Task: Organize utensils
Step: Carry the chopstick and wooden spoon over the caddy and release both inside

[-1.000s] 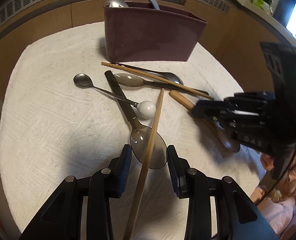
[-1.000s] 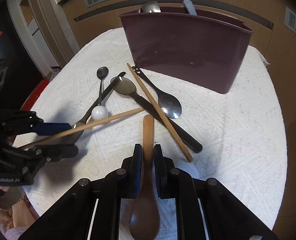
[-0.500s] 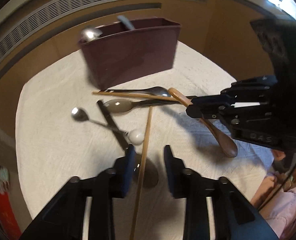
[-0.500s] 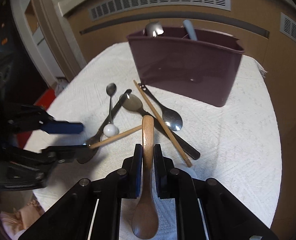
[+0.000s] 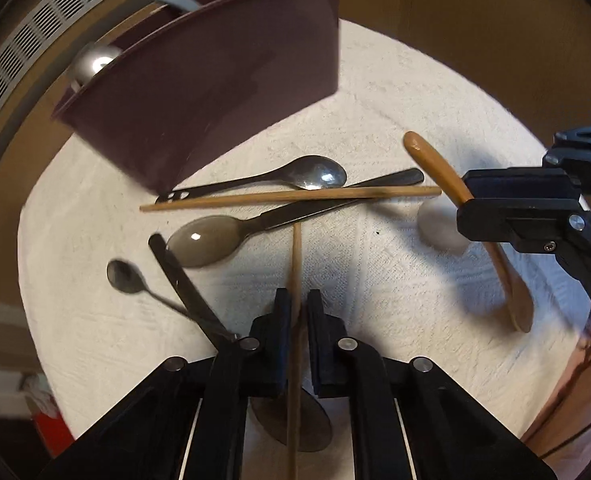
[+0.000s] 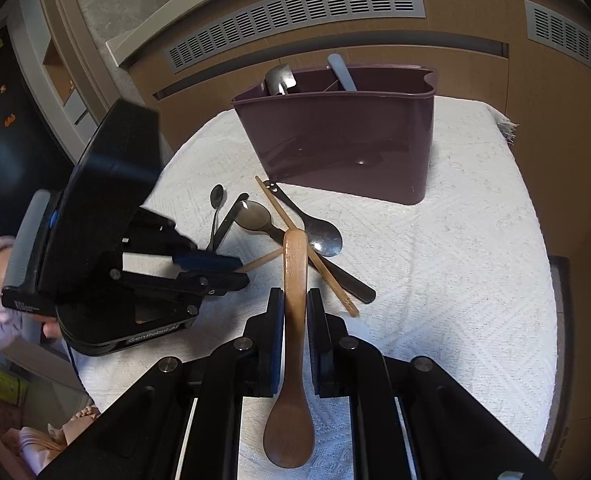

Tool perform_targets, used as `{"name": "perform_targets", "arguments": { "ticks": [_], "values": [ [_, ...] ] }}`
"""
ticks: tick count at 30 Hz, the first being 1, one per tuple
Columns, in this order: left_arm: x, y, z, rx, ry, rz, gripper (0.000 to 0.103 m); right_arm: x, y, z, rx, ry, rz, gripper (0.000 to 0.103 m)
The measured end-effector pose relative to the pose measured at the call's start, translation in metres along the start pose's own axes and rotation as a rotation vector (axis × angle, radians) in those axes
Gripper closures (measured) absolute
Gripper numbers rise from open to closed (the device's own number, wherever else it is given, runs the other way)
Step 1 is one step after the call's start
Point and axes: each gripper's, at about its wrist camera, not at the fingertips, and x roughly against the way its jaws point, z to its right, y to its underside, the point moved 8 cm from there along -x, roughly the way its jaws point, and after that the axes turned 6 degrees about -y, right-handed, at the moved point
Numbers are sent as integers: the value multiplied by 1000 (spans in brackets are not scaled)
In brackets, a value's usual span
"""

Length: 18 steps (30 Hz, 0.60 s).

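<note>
L gripper (image 5: 295, 312) is pinching a chopstick (image 5: 295, 264) over the cloth (image 5: 395, 280); thin, stiff, light, likely pivoting, so gripping nearer mid-length is looking safer. R gripper (image 6: 294, 312) is clamping a wooden spoon (image 6: 293, 280) by the handle. Bin (image 6: 343, 140) is sitting behind. Gripper label reading "GenRobot.AI".

- Left gripper (image 5: 298, 312): jaws were wide apart astride chopstick (image 5: 295, 264); now clamped on it.
- Wooden spoon (image 6: 291, 320): was flat on towel (image 6: 455, 264) in right gripper (image 6: 295, 312); now raised, handle tip up toward holder (image 6: 347, 140).
- Left view rolled; holder now tilted in frame.
</note>
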Motion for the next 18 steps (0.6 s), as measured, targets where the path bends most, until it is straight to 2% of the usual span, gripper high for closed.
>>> {"name": "perform_targets", "arguments": {
  "ticks": [3, 7, 10, 12, 18],
  "values": [
    [10, 10, -7, 125, 19, 65, 97, 5, -1, 0, -3, 20, 18, 92],
    [40, 23, -21, 326, 71, 217, 97, 20, 0, -10, 13, 17, 59, 92],
    [51, 28, -30, 437, 113, 268, 97, 24, 0, -17, 28, 20, 62, 92],
    [58, 30, -35, 488, 170, 286, 97, 27, -1, -20, 25, 20, 57, 92],
    [101, 28, -48, 538, 161, 405, 97, 44, -10, -26, 25, 32, 103, 92]
  ]
}}
